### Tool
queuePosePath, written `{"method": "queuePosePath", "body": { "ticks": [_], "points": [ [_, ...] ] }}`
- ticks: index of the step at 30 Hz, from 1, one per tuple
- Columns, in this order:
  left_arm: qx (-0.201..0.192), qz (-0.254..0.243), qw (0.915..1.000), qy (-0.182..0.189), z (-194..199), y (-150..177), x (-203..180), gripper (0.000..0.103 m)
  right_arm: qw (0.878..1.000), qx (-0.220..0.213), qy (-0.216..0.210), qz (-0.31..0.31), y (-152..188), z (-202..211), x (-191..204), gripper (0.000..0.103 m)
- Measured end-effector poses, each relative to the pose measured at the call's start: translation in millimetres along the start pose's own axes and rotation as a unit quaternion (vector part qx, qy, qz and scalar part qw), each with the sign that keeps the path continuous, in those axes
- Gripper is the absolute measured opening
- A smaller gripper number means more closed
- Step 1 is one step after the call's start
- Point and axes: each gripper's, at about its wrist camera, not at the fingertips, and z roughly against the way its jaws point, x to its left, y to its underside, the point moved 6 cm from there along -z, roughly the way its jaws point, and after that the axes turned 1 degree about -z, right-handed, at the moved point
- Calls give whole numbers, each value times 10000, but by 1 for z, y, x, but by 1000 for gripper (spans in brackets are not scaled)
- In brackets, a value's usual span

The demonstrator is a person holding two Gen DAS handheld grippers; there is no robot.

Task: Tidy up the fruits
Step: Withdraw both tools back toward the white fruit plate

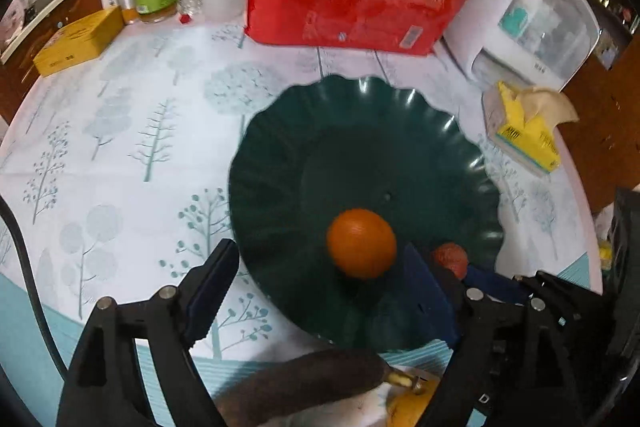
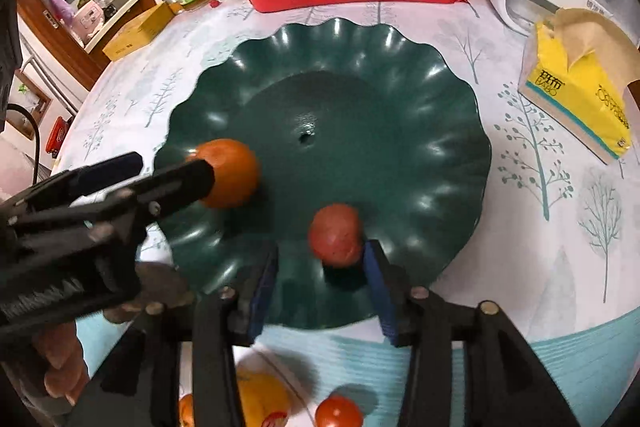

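Both tongs gape empty over the green plate (image 2: 400, 75): orange (image 1: 361, 243) between left tongs (image 1: 320, 291), red fruit (image 2: 336, 235) between right tongs (image 2: 320, 291).

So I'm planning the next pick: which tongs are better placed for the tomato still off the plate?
Right tongs, probably: open, with the tomato just below them. The left tongs' view doesn't show it.
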Motion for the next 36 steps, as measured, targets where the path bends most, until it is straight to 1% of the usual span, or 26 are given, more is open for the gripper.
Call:
{"method": "queuePosePath", "body": {
  "ticks": [1,6,10,16,19,21,24,25,29,33,36],
  "points": [
    [-47,28,10000,3,6,1,1,84,10000,-35,6,12,2,3,1,48],
    [-317,85,9992,-219,41,10,9,84,9998,-196,-55,11,11,26,10,48],
    [-564,106,9980,-259,76,24,13,84,9992,-390,-26,71,21,51,17,48],
    [-1009,-57,9943,-345,133,44,7,86,9977,-662,-78,119,40,90,27,48],
    [-1015,-169,9944,-255,156,53,0,86,9967,-789,-135,130,48,109,31,48],
    [-1028,-324,9936,-342,170,59,-7,86,9960,-876,-129,140,52,123,33,48],
    [-1147,-604,9906,-448,196,68,-21,86,9950,-978,-154,145,56,142,37,48],
    [-1169,-639,9901,-432,202,71,-25,86,9947,-1011,-134,161,57,149,38,48],
    [-1181,-688,9902,-293,223,85,-35,86,9920,-1233,-45,259,65,181,43,49],
    [-1149,-728,9905,-208,236,102,-42,86,9901,-1368,-2,330,77,202,47,52],
    [-1239,-734,9894,-208,242,112,-44,86,9882,-1473,83,420,87,212,48,52]
  ]
}}
